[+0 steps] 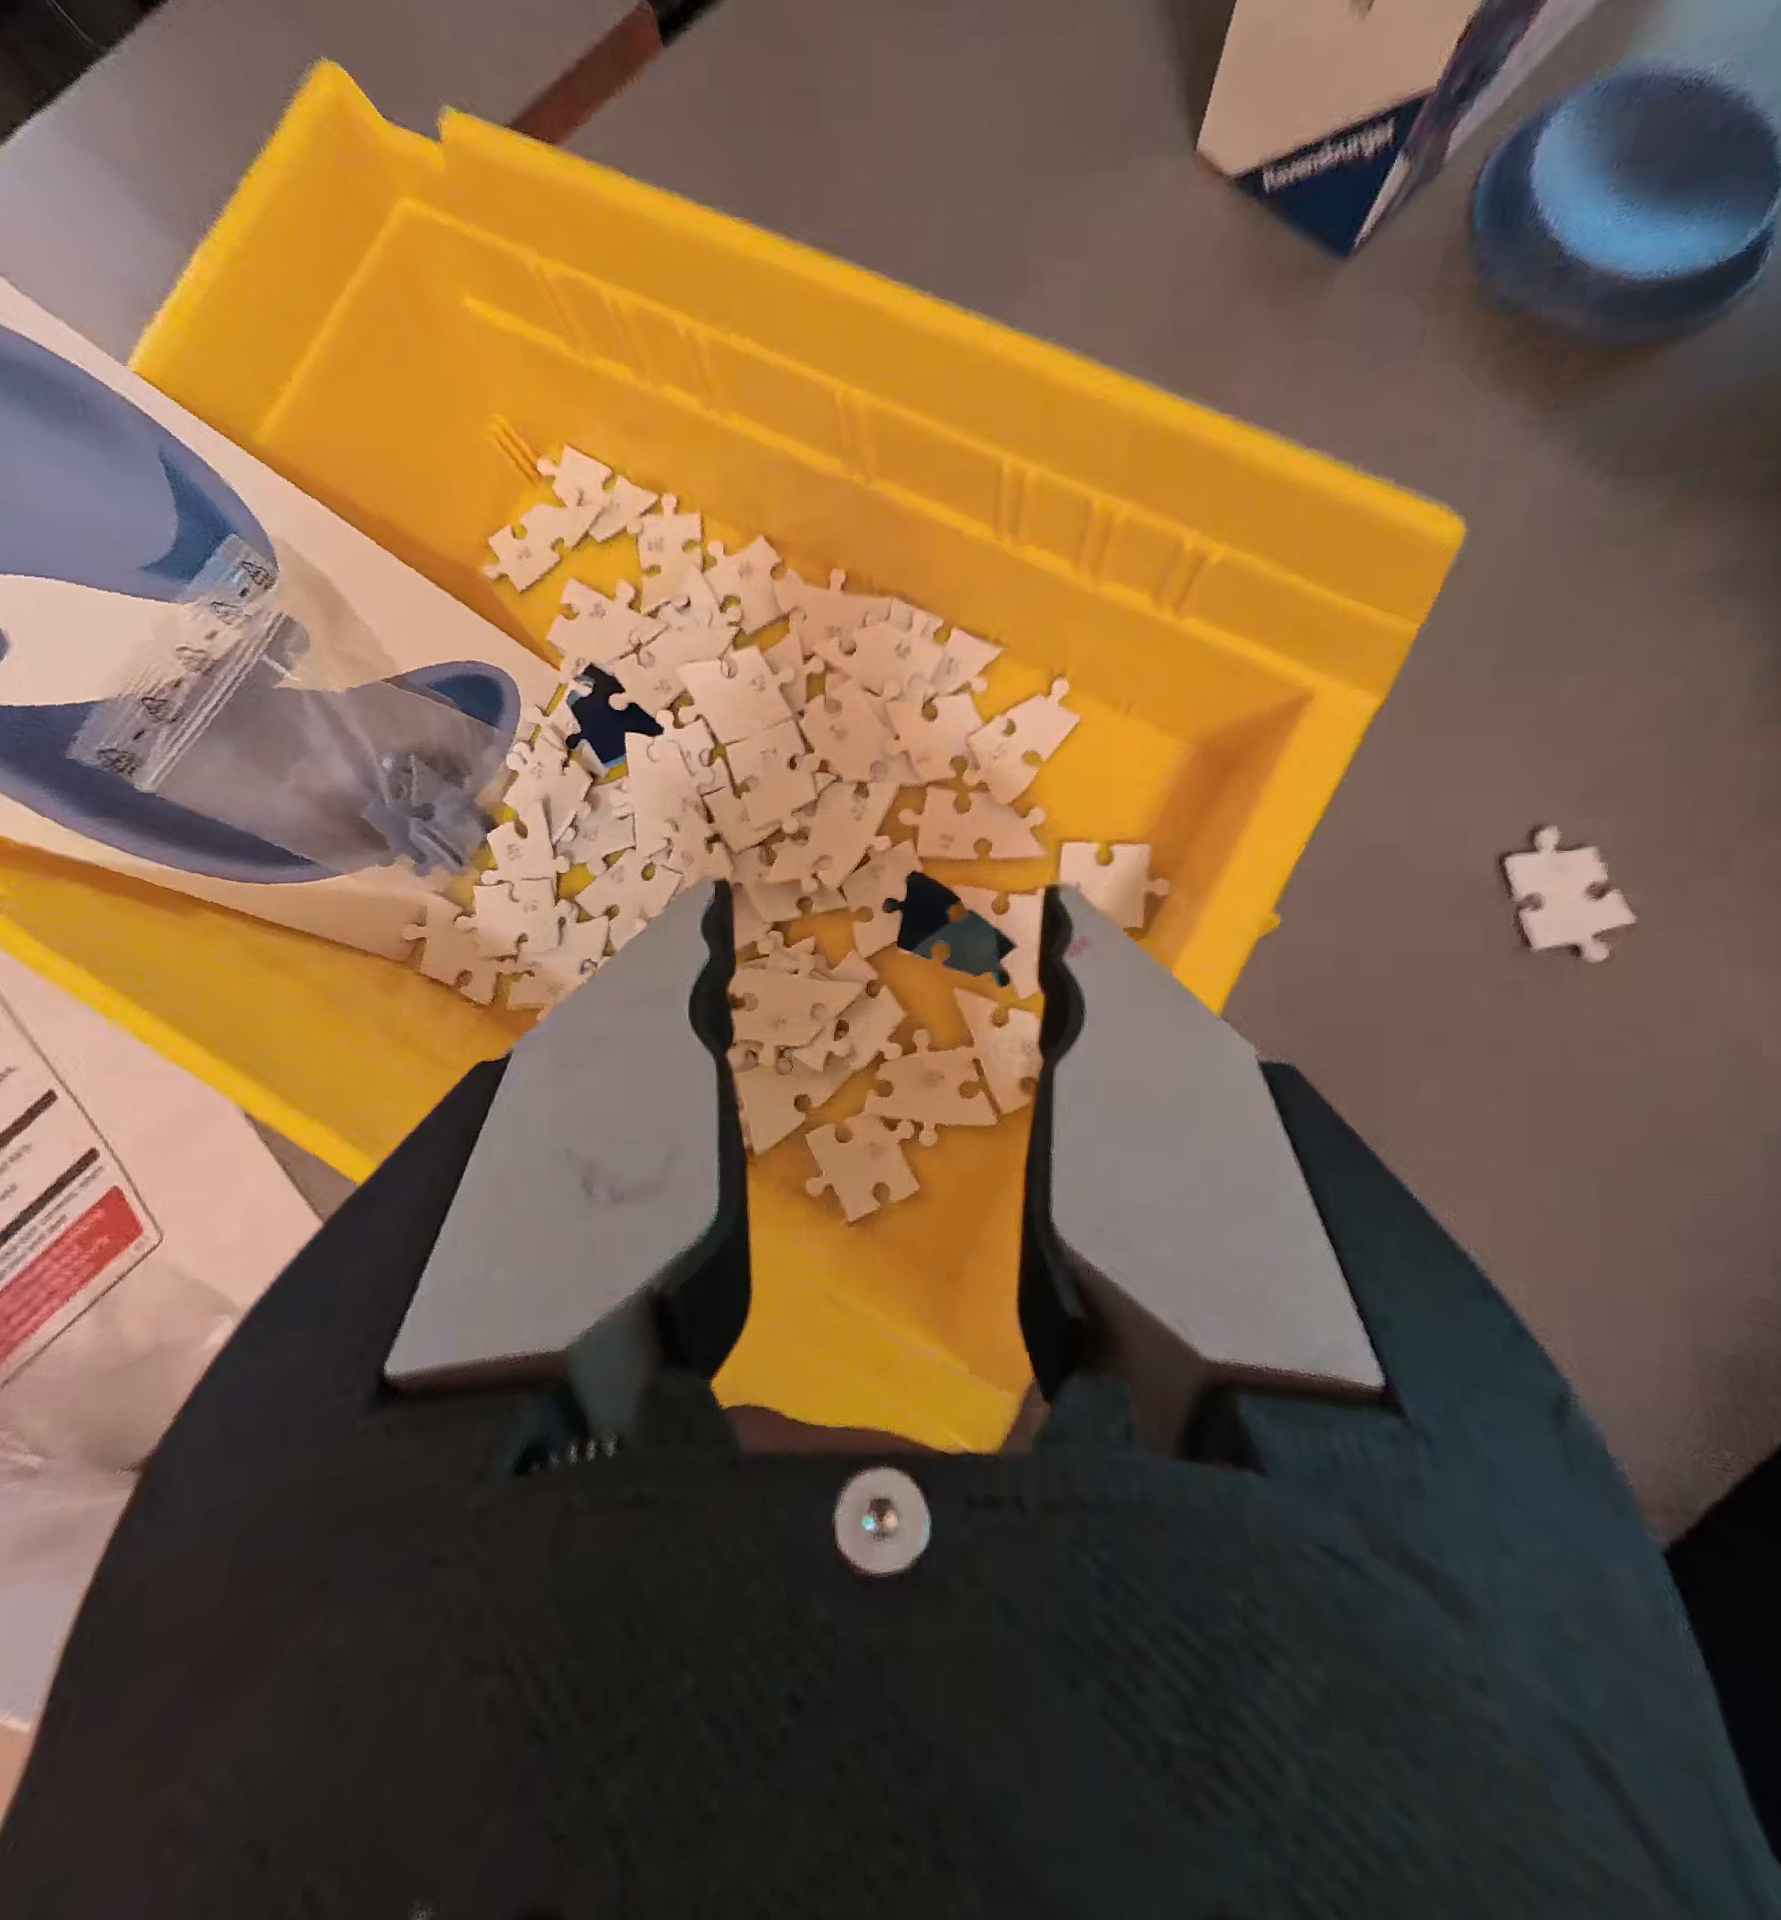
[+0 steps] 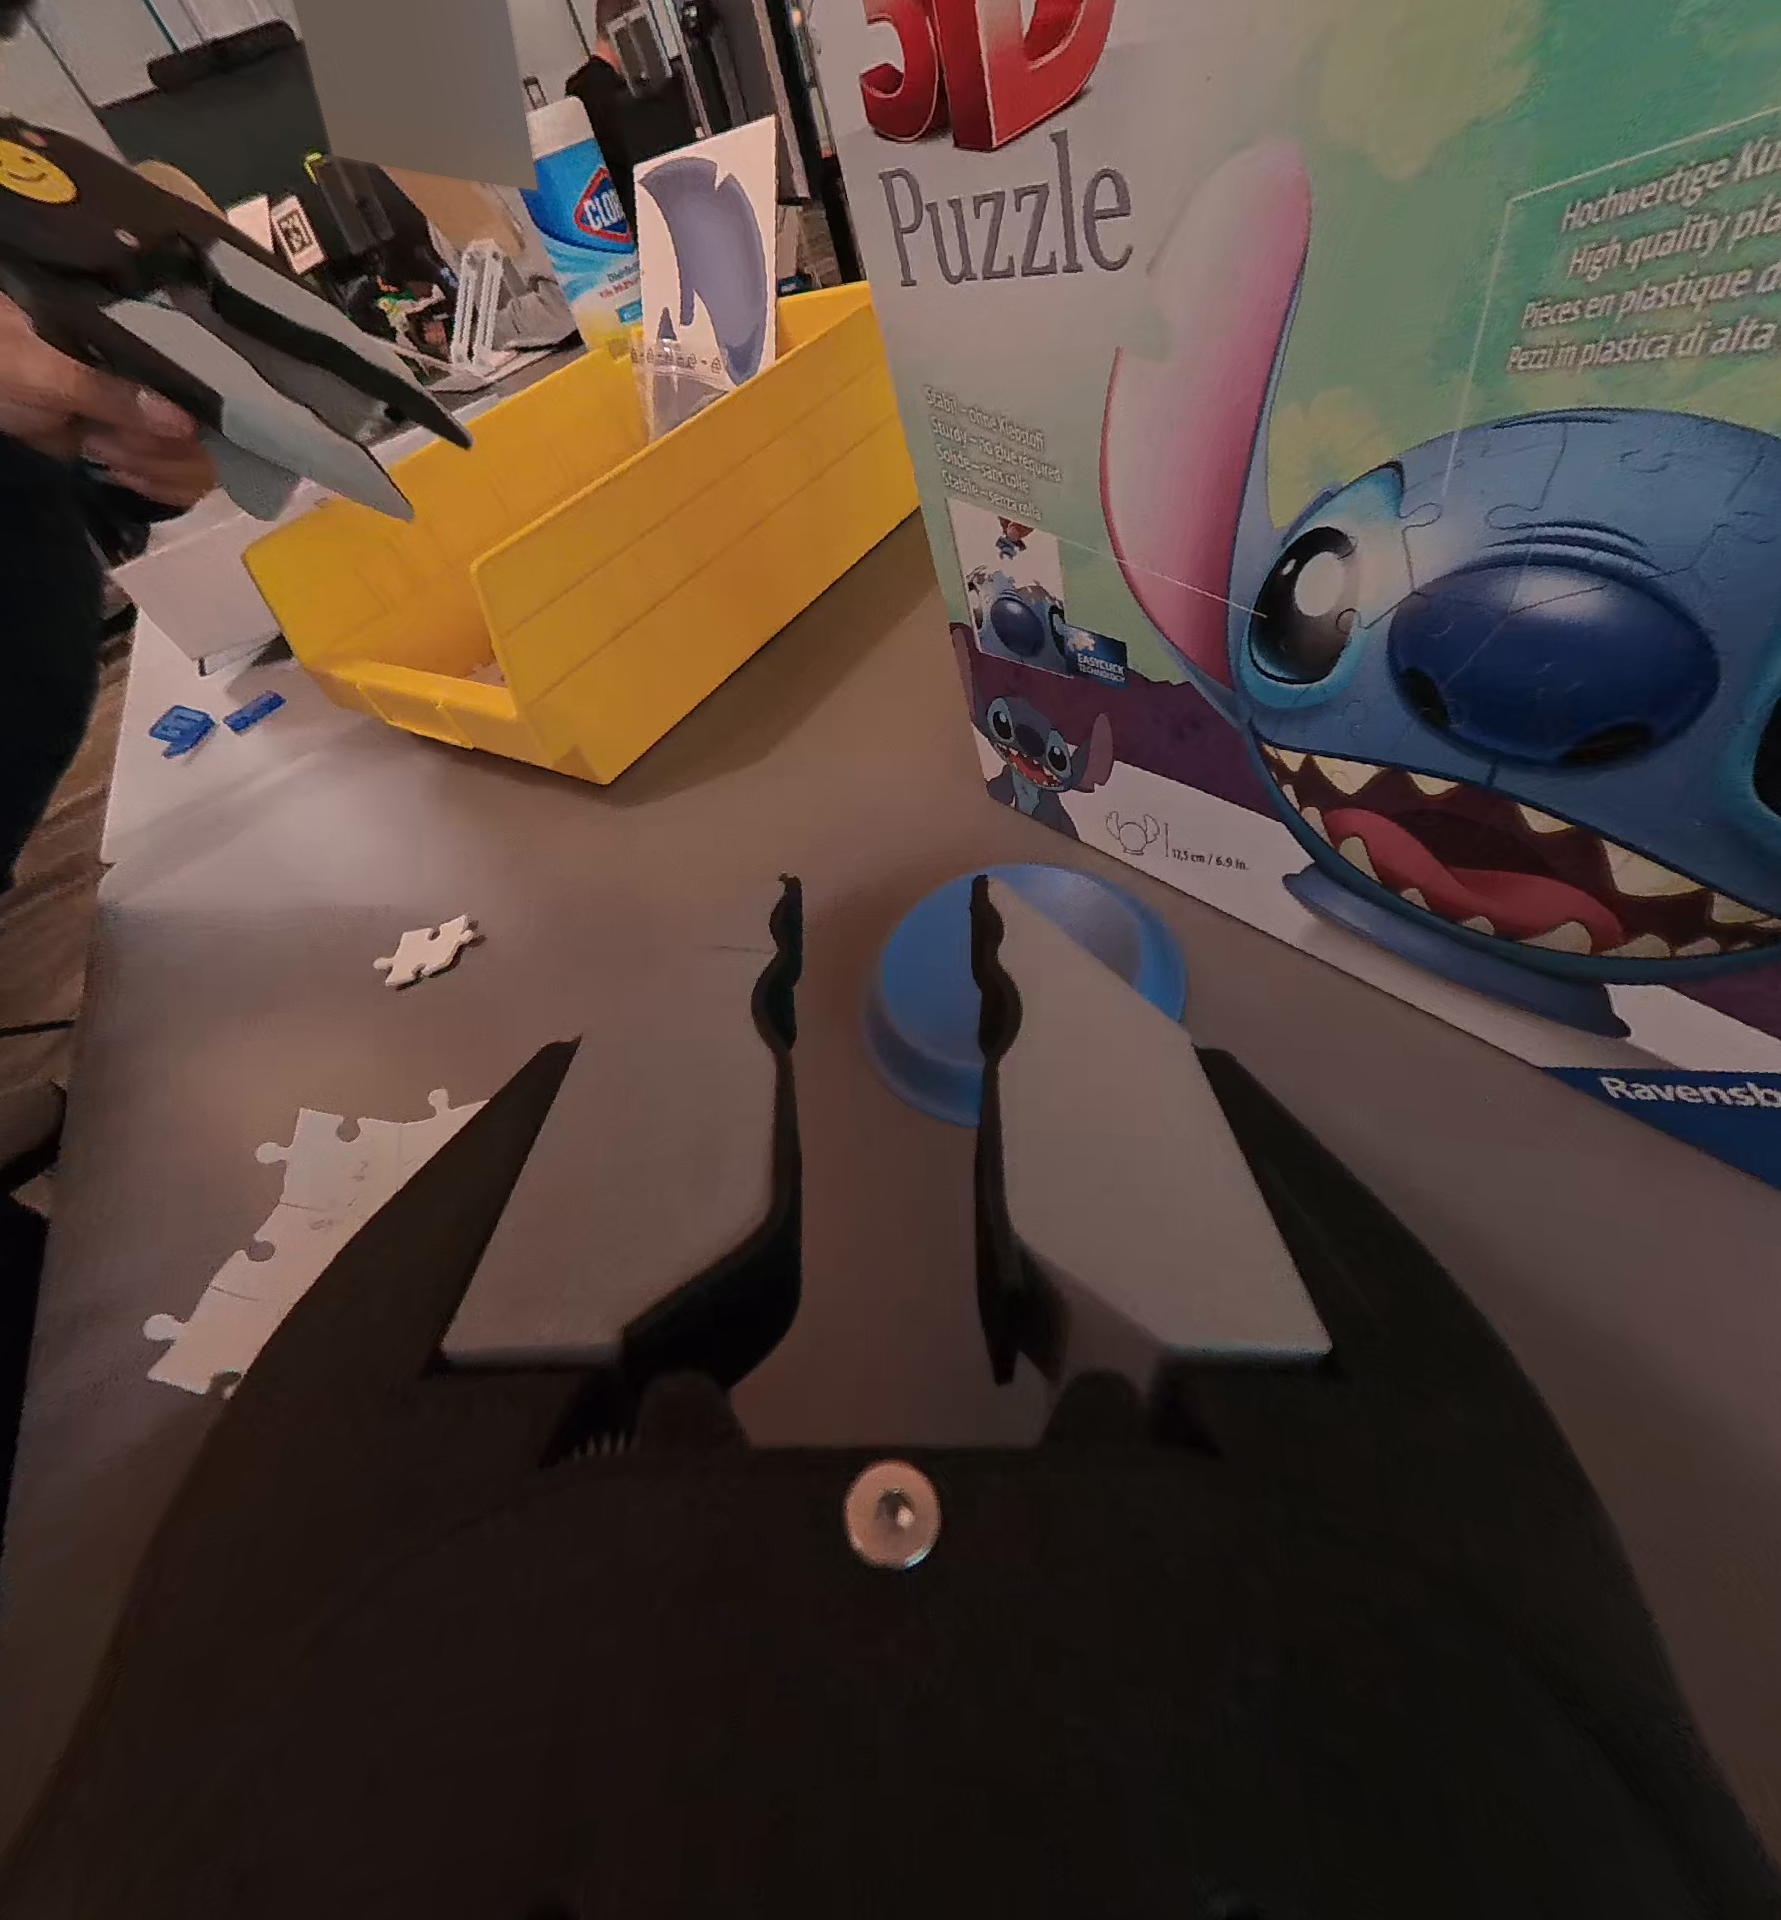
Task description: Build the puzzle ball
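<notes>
Puzzle pieces, nearly all white side up, lie heaped in the yellow bin right under the left gripper, which hangs over the pile with its jaws apart and nothing between them. A card with blue shapes leans against the bin's left side. One loose piece lies on the grey worktop just right of the bin. The right gripper is open and empty too, low over the worktop, with the blue stand just beyond its tips. A joined strip of pieces lies to its left, the puzzle box stands upright to its right.
</notes>
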`<action>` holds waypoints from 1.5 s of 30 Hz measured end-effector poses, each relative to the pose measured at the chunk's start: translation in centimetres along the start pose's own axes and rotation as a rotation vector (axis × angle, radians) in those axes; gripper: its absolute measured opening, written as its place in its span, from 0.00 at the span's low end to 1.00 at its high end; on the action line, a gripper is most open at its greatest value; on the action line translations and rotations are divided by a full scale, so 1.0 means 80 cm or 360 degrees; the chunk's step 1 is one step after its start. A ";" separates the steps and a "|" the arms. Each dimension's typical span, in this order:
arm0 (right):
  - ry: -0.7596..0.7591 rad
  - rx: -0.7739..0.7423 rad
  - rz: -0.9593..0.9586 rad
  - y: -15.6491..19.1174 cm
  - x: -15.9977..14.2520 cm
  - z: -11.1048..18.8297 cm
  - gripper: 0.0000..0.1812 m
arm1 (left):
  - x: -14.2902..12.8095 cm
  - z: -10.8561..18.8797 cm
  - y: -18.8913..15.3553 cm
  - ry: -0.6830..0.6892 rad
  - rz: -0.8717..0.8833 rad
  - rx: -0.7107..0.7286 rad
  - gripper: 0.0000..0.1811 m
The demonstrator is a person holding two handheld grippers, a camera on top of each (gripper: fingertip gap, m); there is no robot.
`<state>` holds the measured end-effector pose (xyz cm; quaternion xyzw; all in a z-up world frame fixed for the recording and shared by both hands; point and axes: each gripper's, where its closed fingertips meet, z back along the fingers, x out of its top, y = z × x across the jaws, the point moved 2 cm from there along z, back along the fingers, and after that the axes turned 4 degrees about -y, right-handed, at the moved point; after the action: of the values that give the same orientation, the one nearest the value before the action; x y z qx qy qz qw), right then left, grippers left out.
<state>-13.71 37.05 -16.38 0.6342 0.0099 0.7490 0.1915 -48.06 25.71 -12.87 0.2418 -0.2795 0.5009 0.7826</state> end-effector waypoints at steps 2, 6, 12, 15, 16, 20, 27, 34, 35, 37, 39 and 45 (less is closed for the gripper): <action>-0.0011 0.0010 0.0005 -0.001 0.000 -0.001 0.16 | -0.004 -0.011 -0.005 0.0043 -0.0033 -0.0113 0.32; -0.0012 0.0029 0.0057 -0.001 -0.001 -0.006 0.16 | 0.001 -0.027 -0.003 0.0016 -0.0077 -0.0193 0.31; 0.0048 0.0048 0.0078 -0.001 -0.009 -0.015 0.17 | 0.005 -0.044 0.029 0.0036 -0.0077 -0.0125 0.31; 0.0047 0.0035 0.0071 -0.004 -0.008 -0.015 0.19 | 0.005 -0.045 0.053 -0.0053 0.0002 -0.0021 0.30; 0.0043 0.0030 0.0074 -0.005 -0.007 -0.014 0.19 | 0.005 -0.044 0.058 -0.0087 0.0055 -0.0018 0.29; 0.0028 0.0025 0.0085 -0.007 -0.005 -0.012 0.19 | 0.014 -0.034 0.075 -0.0232 0.0168 0.0038 0.28; 0.0018 0.0030 0.0051 -0.008 -0.006 -0.011 0.20 | 0.018 -0.030 0.084 -0.0228 0.0167 0.0086 0.29; 0.0015 0.0065 0.0038 -0.002 -0.006 -0.011 0.20 | 0.008 -0.005 0.090 -0.0025 -0.0029 0.0048 0.28; 0.0022 0.0072 0.0034 -0.001 -0.007 -0.012 0.20 | 0.011 -0.004 0.085 -0.0020 -0.0076 0.0003 0.27; 0.0035 0.0081 0.0032 0.001 -0.008 -0.014 0.20 | 0.015 -0.007 0.060 0.0015 -0.0206 -0.0162 0.21; 0.0041 0.0083 0.0035 0.001 -0.009 -0.014 0.20 | 0.010 -0.012 0.028 0.0070 -0.0358 -0.0371 0.14; 0.0033 0.0081 0.0017 0.000 -0.009 -0.012 0.20 | -0.044 -0.045 -0.017 0.0526 -0.0757 -0.0533 0.21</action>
<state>-14.55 37.04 -17.25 0.6311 0.0276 0.7561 0.1713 -47.29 25.28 -18.00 0.0838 -0.1629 0.2838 0.9412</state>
